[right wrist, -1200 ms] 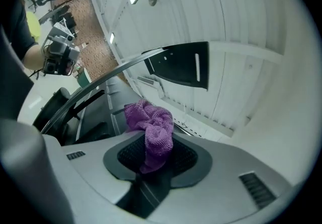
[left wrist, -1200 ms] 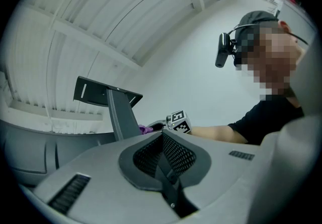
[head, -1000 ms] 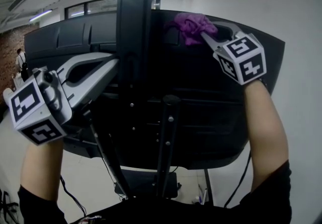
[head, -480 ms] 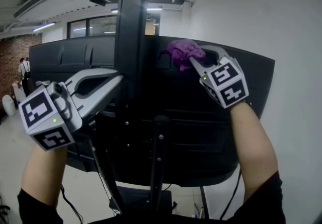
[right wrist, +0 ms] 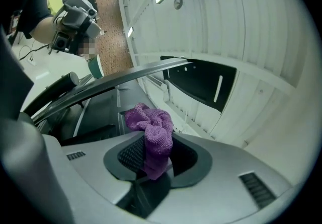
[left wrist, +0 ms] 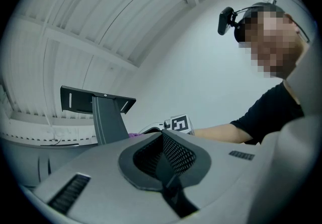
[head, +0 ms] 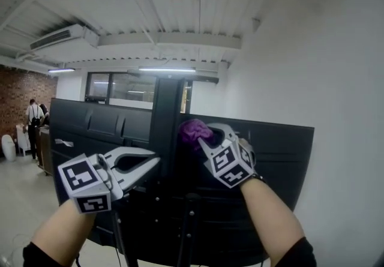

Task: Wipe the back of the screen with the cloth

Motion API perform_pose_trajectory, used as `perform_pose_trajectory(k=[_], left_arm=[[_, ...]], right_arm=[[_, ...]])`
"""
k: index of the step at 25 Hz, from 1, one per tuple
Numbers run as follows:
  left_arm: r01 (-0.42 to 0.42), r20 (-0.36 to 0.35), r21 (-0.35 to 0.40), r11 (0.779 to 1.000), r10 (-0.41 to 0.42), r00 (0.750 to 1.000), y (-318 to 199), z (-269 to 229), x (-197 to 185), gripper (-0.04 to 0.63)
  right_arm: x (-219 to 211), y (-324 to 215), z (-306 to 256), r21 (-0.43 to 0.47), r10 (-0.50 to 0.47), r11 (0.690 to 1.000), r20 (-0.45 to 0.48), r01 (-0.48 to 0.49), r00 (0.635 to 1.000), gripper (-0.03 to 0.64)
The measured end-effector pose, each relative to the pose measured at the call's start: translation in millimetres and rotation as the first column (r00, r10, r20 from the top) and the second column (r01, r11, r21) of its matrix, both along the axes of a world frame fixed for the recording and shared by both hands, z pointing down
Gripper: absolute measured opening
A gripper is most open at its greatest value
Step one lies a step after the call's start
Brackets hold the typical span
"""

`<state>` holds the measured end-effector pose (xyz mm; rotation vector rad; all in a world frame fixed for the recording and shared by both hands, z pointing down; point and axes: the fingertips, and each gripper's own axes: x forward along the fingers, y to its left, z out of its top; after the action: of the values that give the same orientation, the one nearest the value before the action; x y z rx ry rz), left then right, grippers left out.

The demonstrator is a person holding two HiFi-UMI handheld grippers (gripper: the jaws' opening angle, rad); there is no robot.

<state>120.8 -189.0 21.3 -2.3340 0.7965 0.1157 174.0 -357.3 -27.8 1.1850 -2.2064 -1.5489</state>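
**Right gripper**: the jaws are closed on the purple cloth. The right gripper view shows one fold pinched between them, with the rest bunched out beyond the tips.

**Cloth position:** centre of the head view, at the top edge of the back of the screen, just right of the vertical post. Whether the cloth presses on the panel cannot be confirmed.

**Left gripper**: the jaws are brought together with nothing between them (the left gripper view shows the two pads meeting on a bare line). It sits at lower left of the head view, in front of the panel, with its tips just beside the left side of the post.

**Obstructions:**
- The post stands in front of the screen back at centre frame and divides it into a left and a right field.
- The post rises above the top edge of the screen and ends in a dark bracket plate.

**Surroundings:**
- A white wall fills the right of the head view, behind the screen's right edge.
- A brick wall and a standing person are at far left, well apart from the work.
- A ceiling unit hangs at upper left.

**Edges and clearance:**
- Right of the right gripper, bare panel extends to the screen's right edge.
- Left of the post, the panel extends to its left edge at mid-left of the frame.
- Above the top edge there is open space up to the ceiling.
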Motion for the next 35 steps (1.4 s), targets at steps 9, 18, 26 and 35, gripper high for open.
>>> perform_pose_trajectory(k=[9,18,26,35], left_arm=[[0.002,0.018,-0.003,1.000,-0.002,1.000,-11,10,18,-0.006],[-0.074,0.027,0.002,0.997,0.074,0.997,-2,5,45,-0.006],[-0.099,0.034,0.017,0.995,0.098,0.995,-3,6,70,-0.006],[-0.078,0.042,0.016,0.997,0.078,0.996,-15,12,76,-0.006]], right_arm=[[38,-20,6,0.027,0.095,0.995,-0.063,-0.093,0.994,0.127],[204,-42,-1,-0.053,0.241,0.970,0.108,-0.237,0.964,0.127],[364,-63,0,-0.108,0.429,0.903,0.254,-0.415,0.867,0.127],[355,-44,8,-0.056,0.428,0.900,0.284,-0.431,0.858,0.121]])
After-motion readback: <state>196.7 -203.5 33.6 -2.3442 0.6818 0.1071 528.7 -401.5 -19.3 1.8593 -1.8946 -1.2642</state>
